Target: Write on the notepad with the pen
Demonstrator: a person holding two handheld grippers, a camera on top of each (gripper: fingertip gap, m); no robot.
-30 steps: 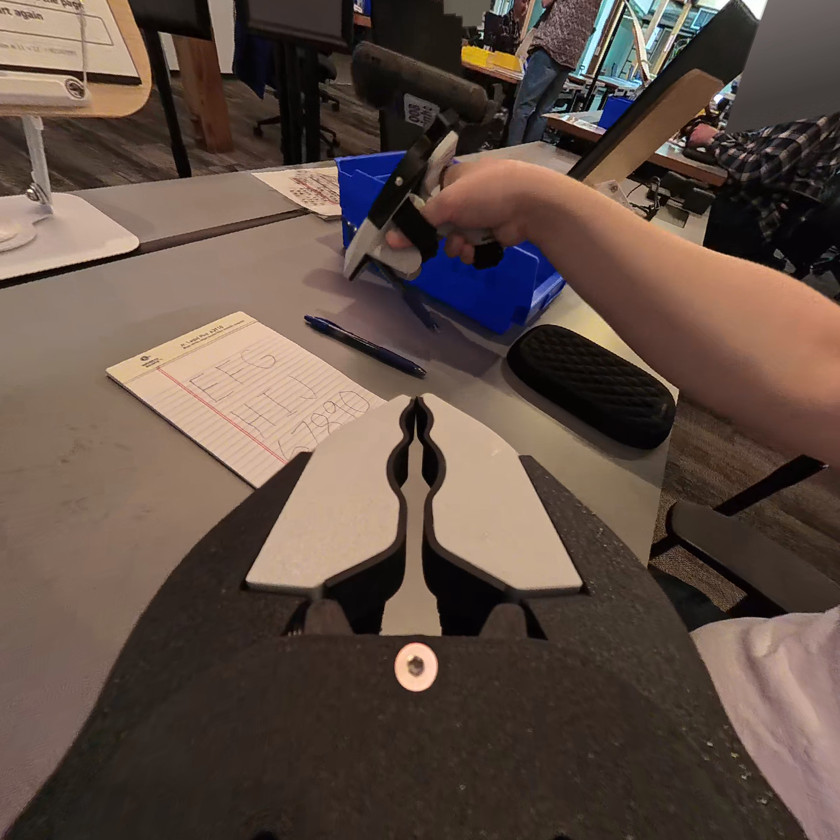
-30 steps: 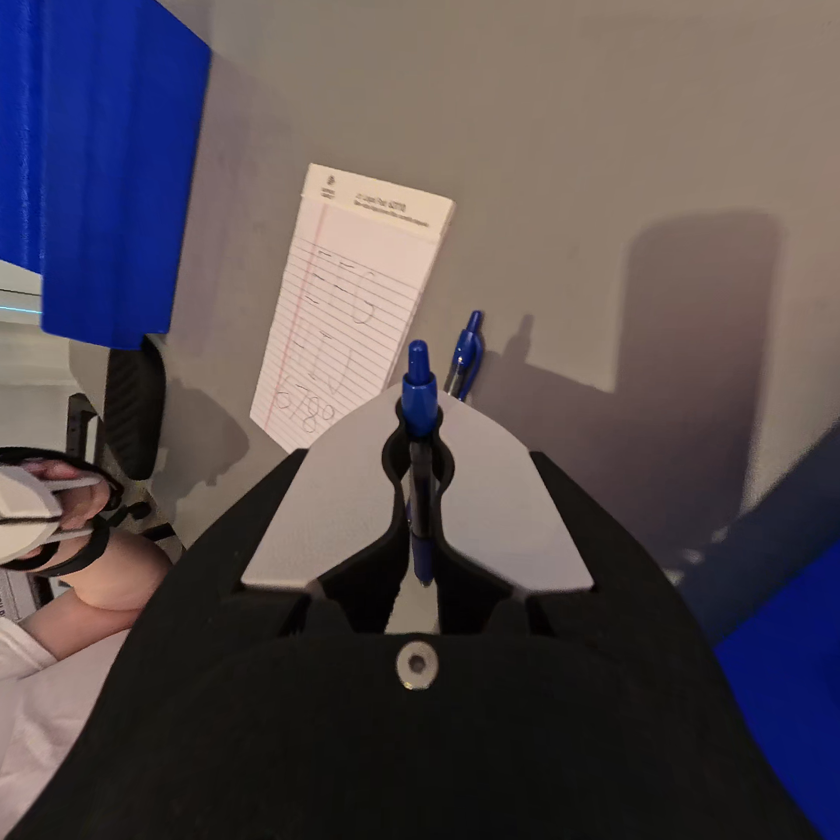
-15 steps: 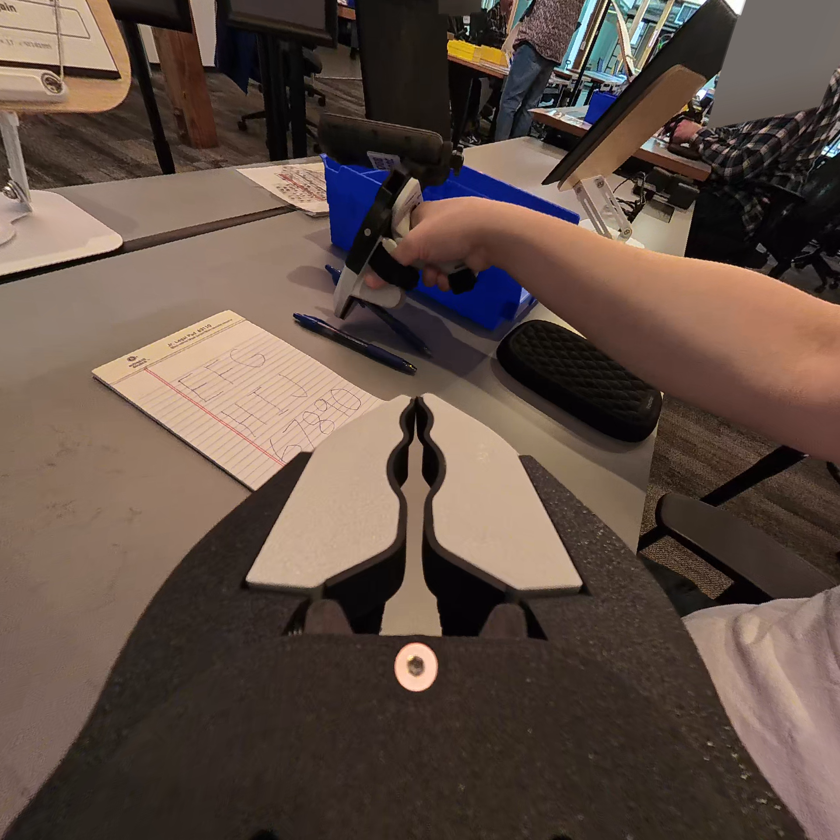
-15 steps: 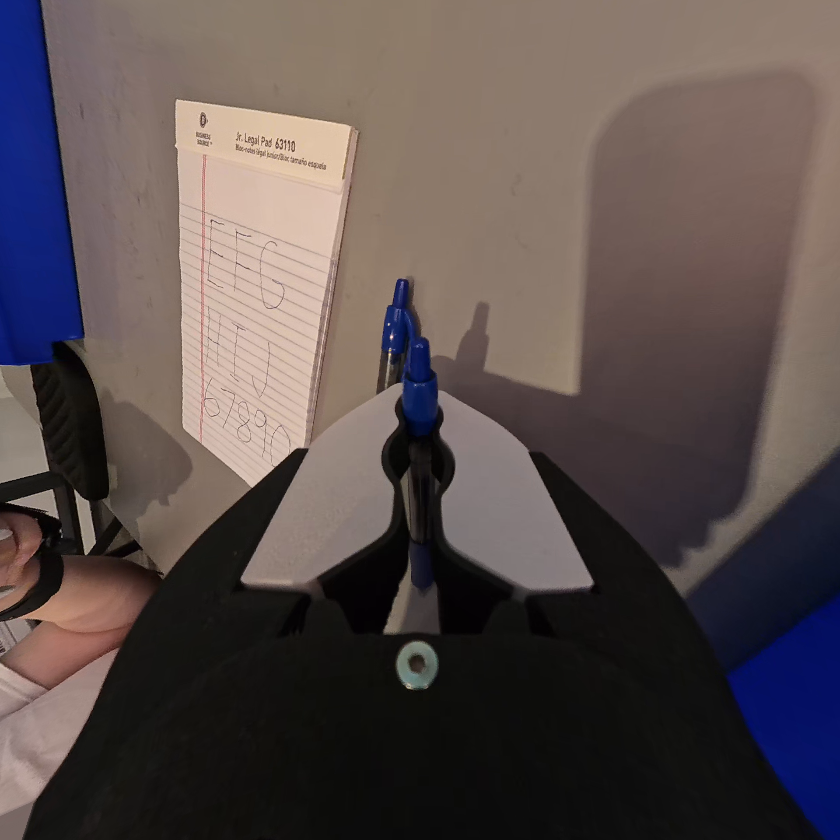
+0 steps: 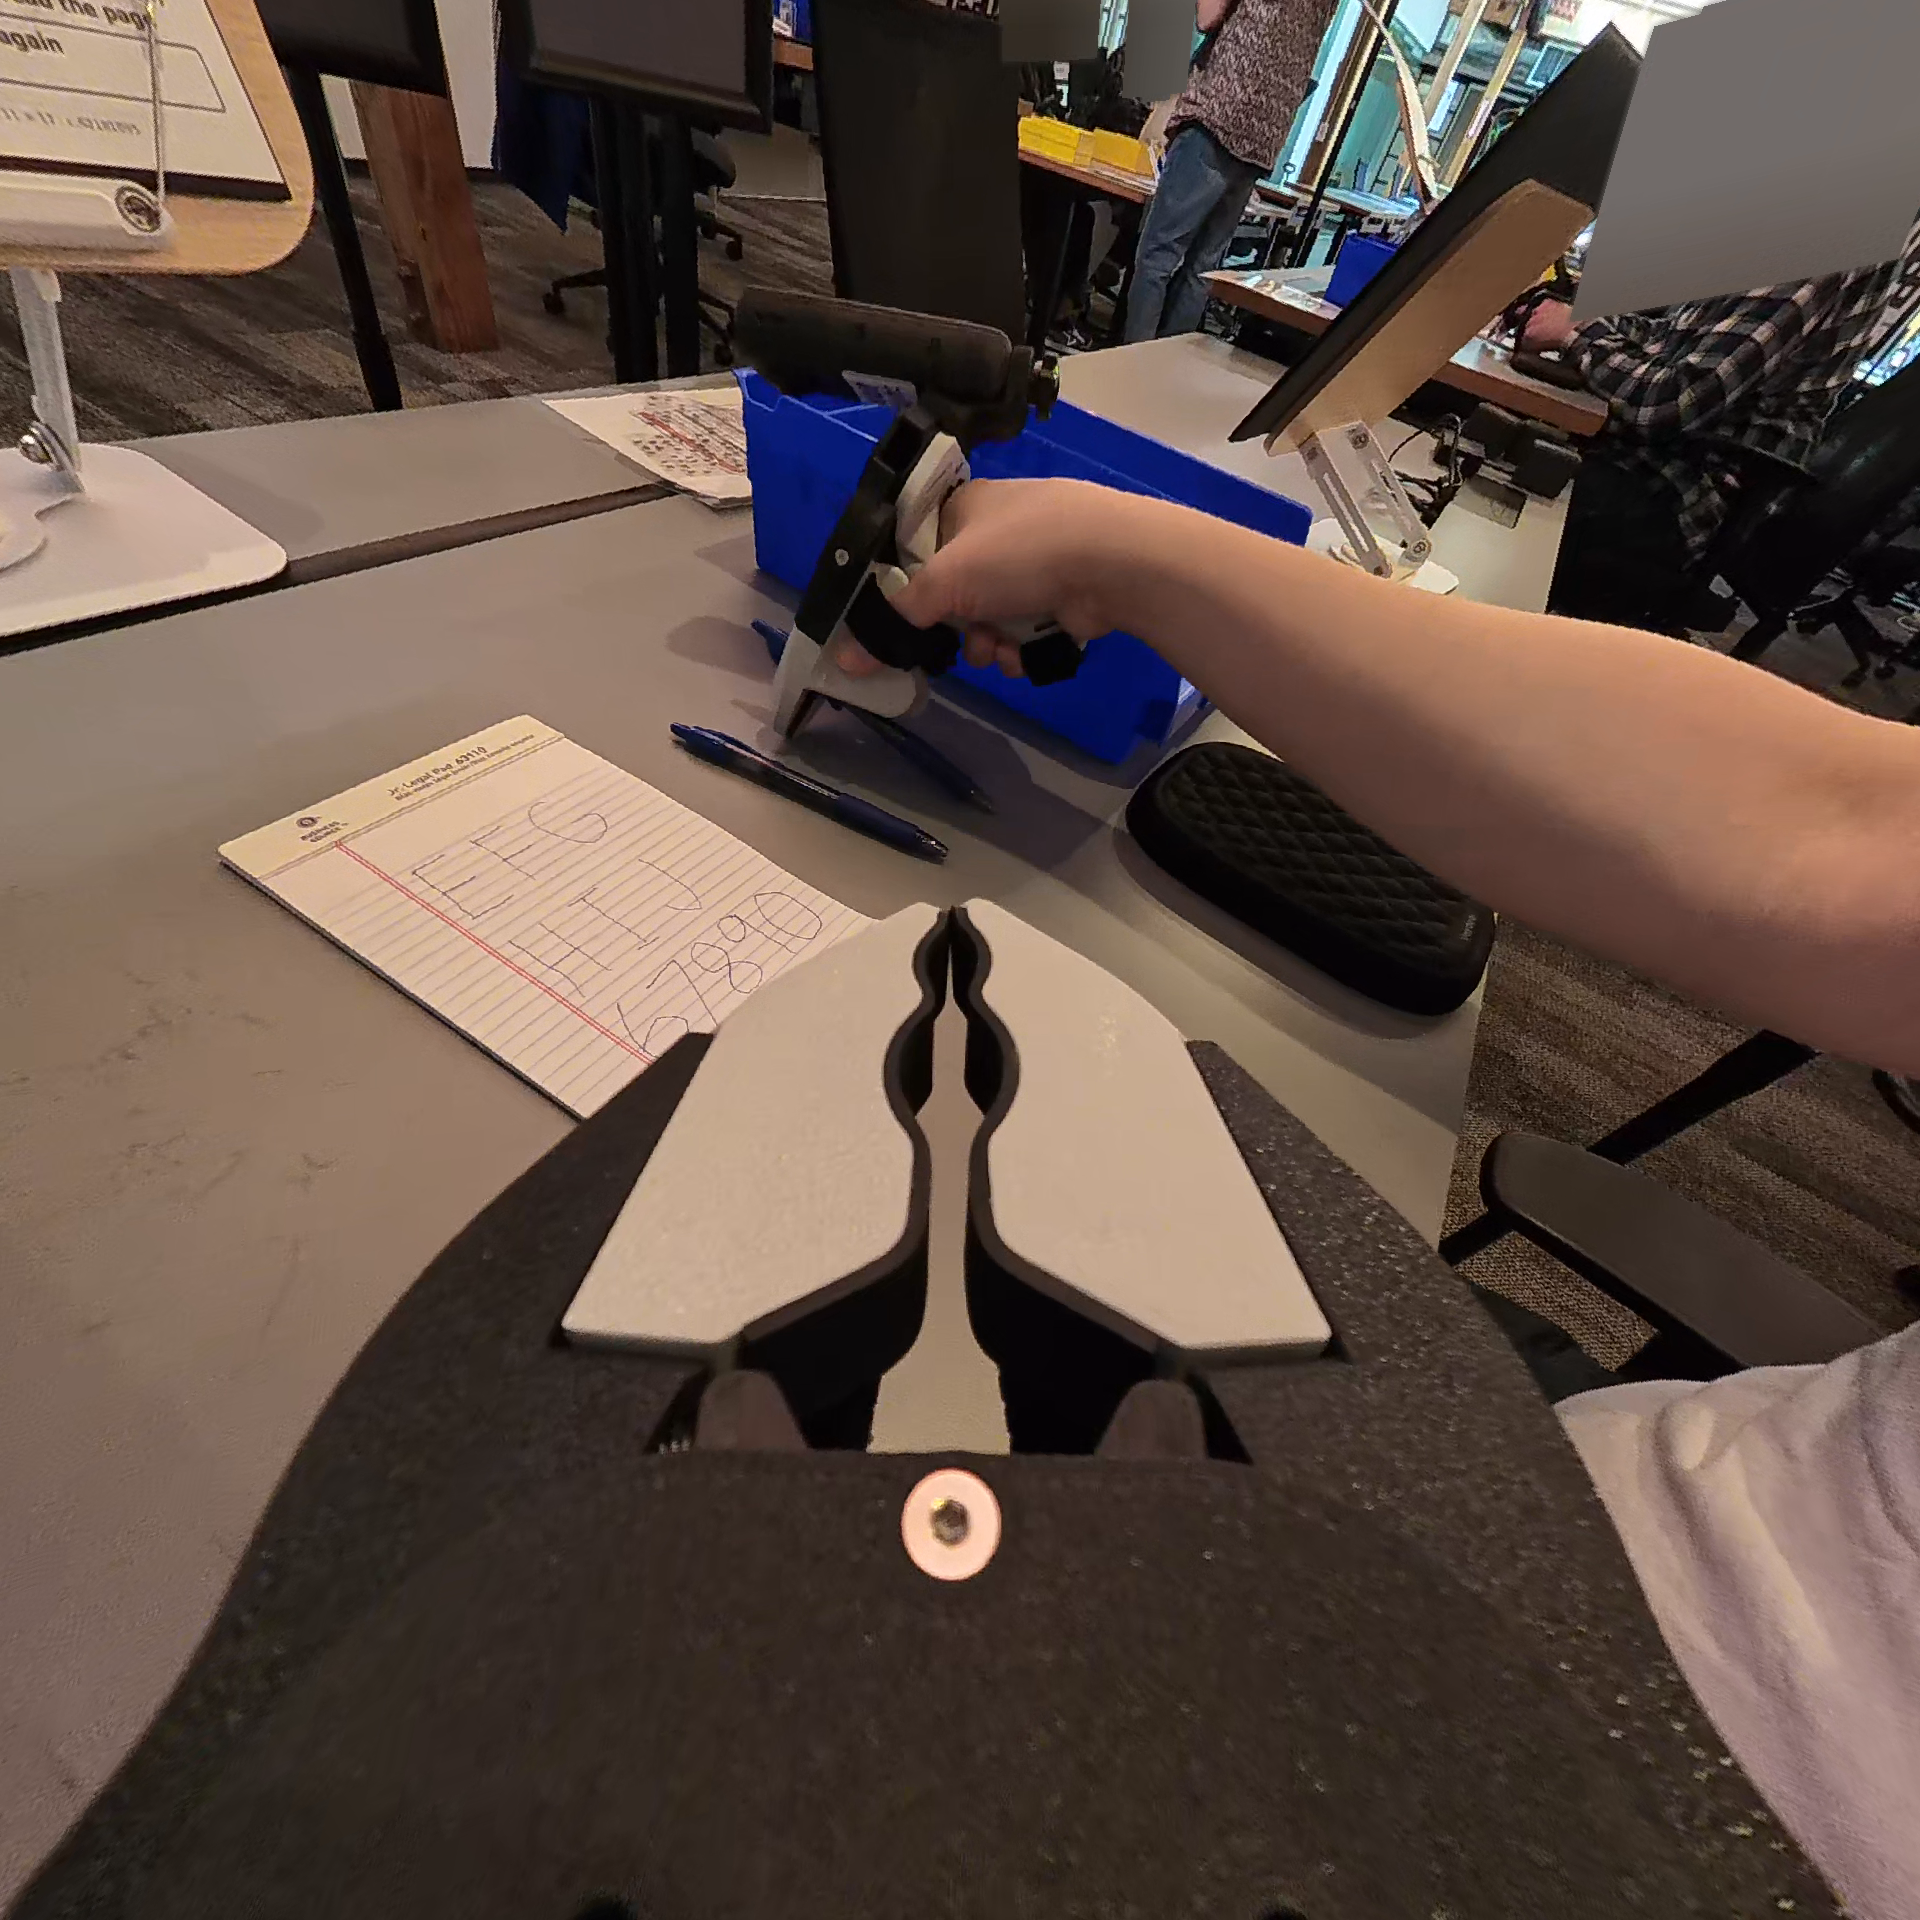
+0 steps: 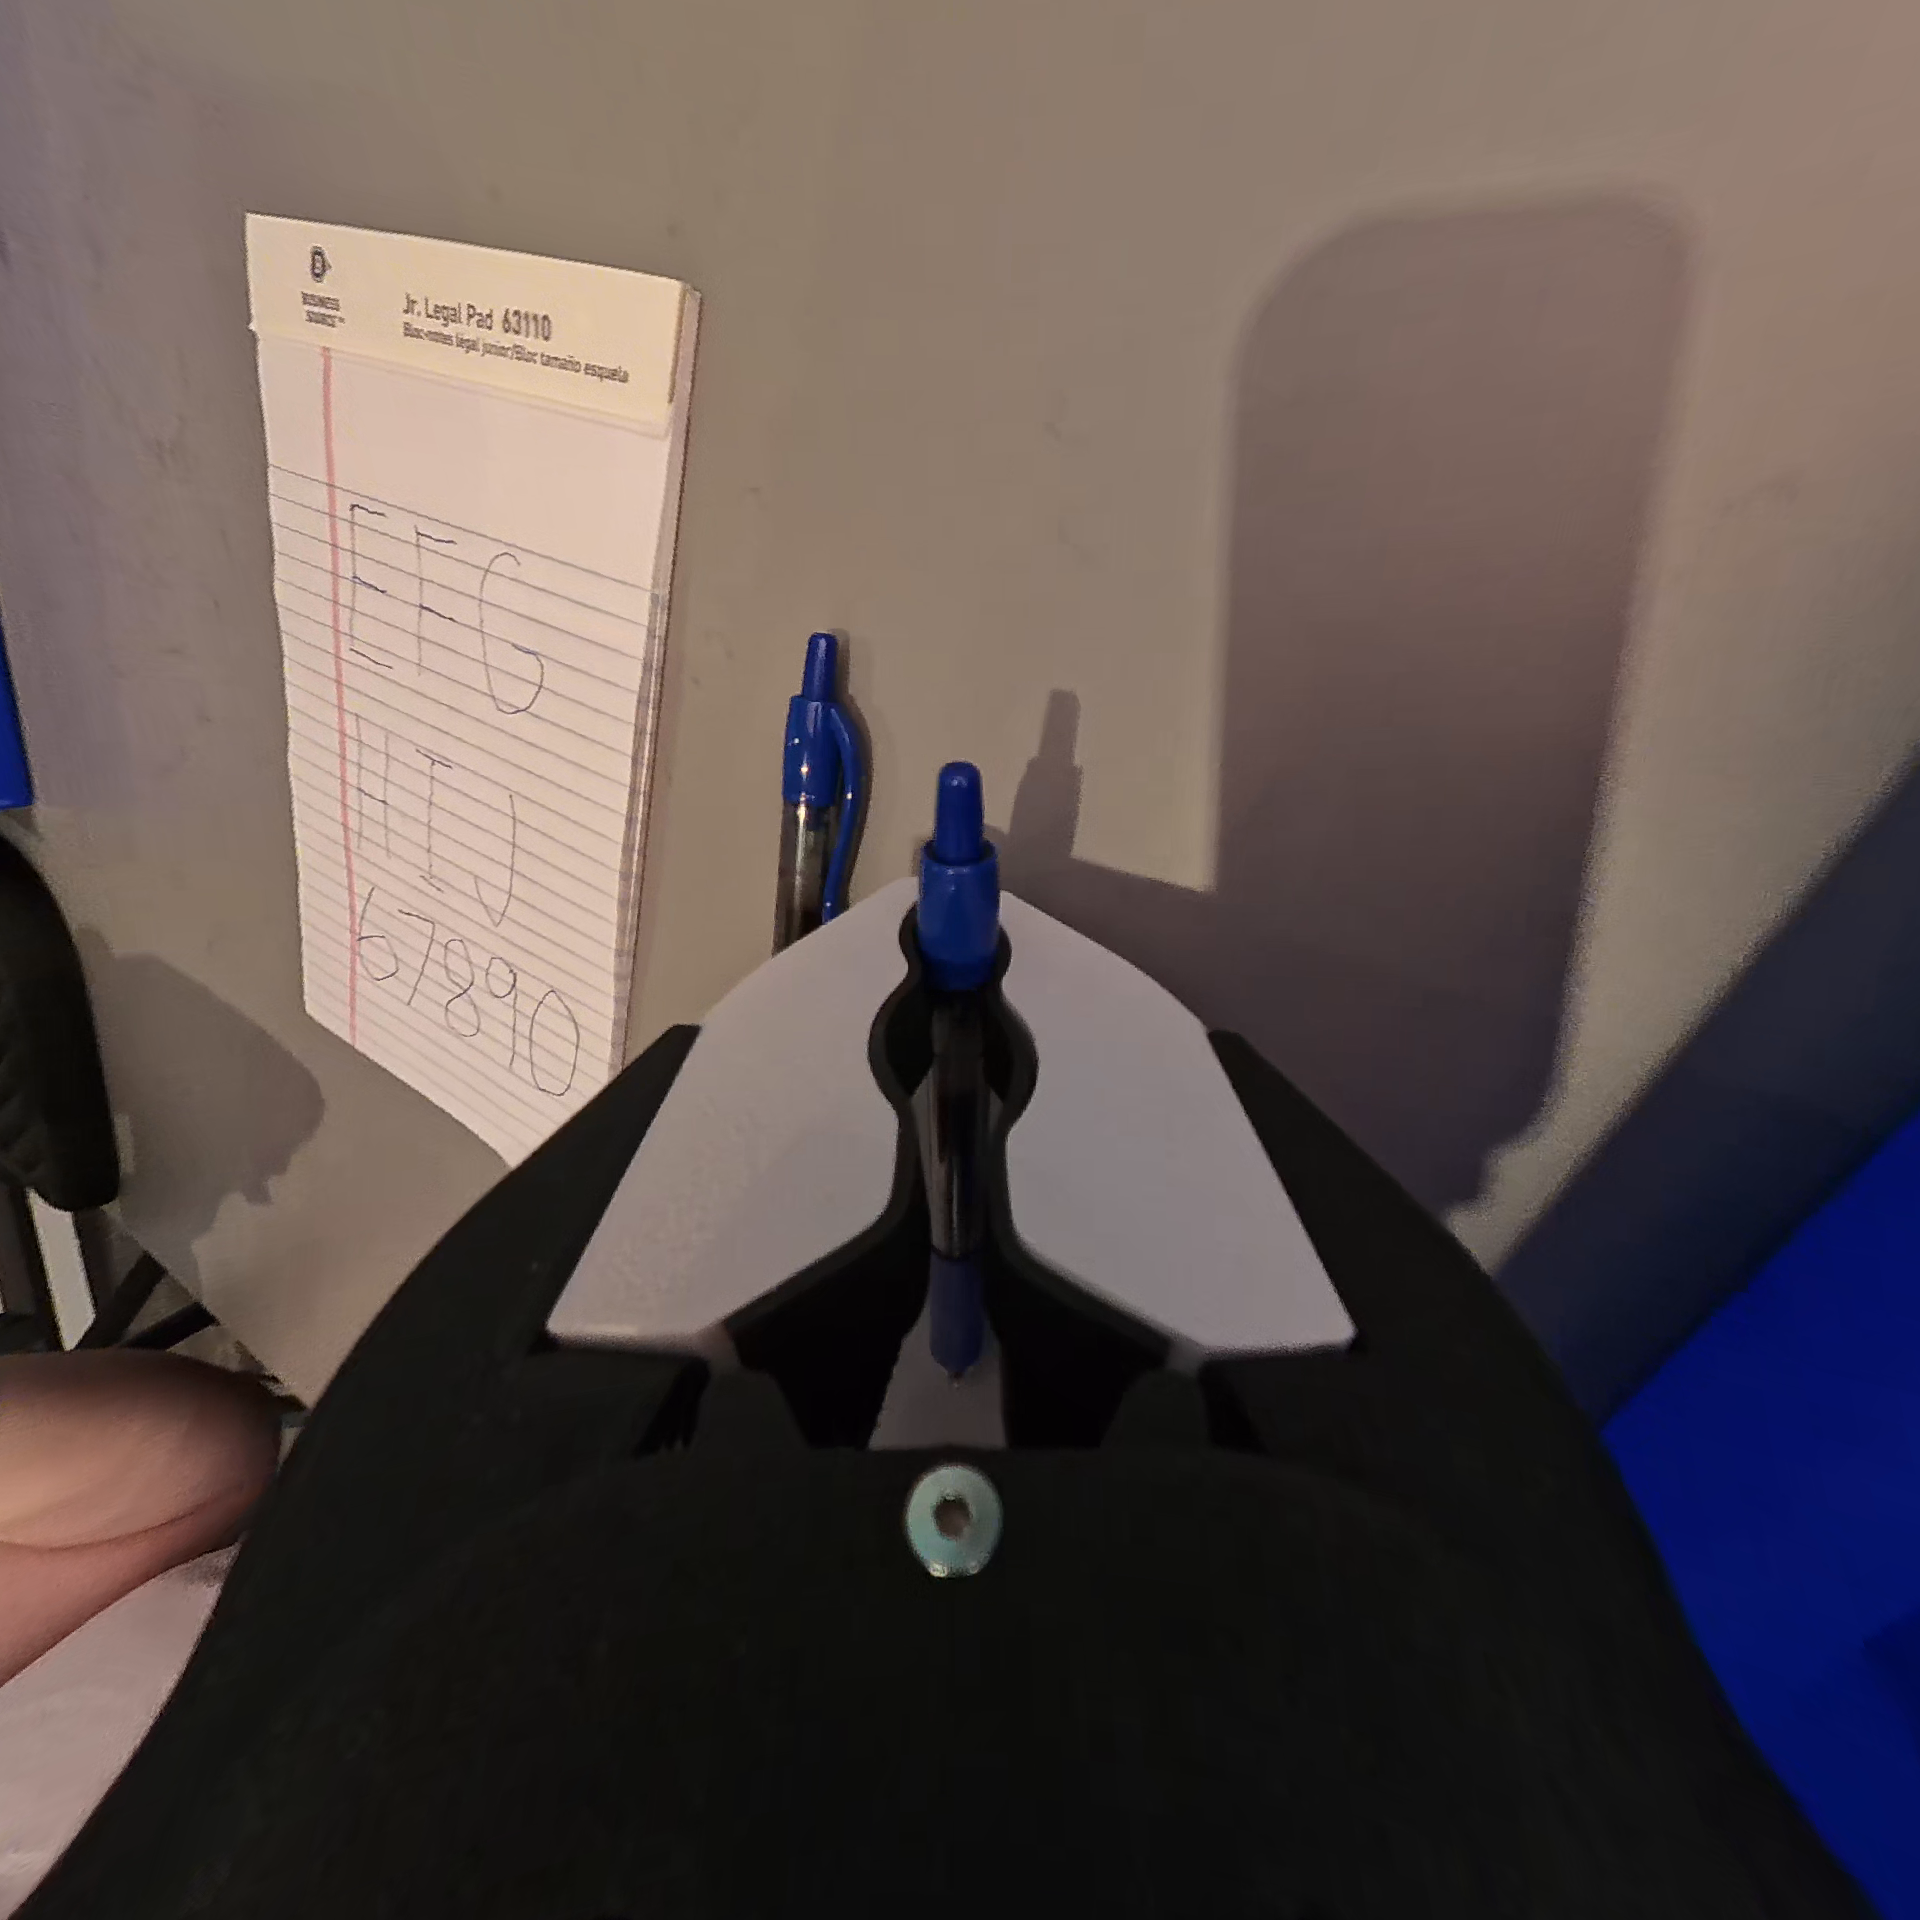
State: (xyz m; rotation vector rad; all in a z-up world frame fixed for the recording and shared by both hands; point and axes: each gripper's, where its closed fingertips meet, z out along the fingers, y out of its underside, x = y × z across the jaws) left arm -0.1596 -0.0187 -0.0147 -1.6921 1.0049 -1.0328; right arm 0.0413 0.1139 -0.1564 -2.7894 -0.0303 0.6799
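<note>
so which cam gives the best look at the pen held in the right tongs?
The right wrist view: the held pen runs along the gap of the right tongs, clicker end forward, writing tip toward the camera. In the left wrist view the right tongs and hand hide most of it; only a dark length slants out behind the tongs.

Notepad flat on the surface, left of a loose pen lying just beside its long edge, apart from it. Bin behind the pen; wrist rest at the surface's right edge, before the bin. Right hand-held gripper over the surface between loose pen and bin, second pen lengthwise between its fingers. Left hand-held gripper near the notepad's near corner.
</note>
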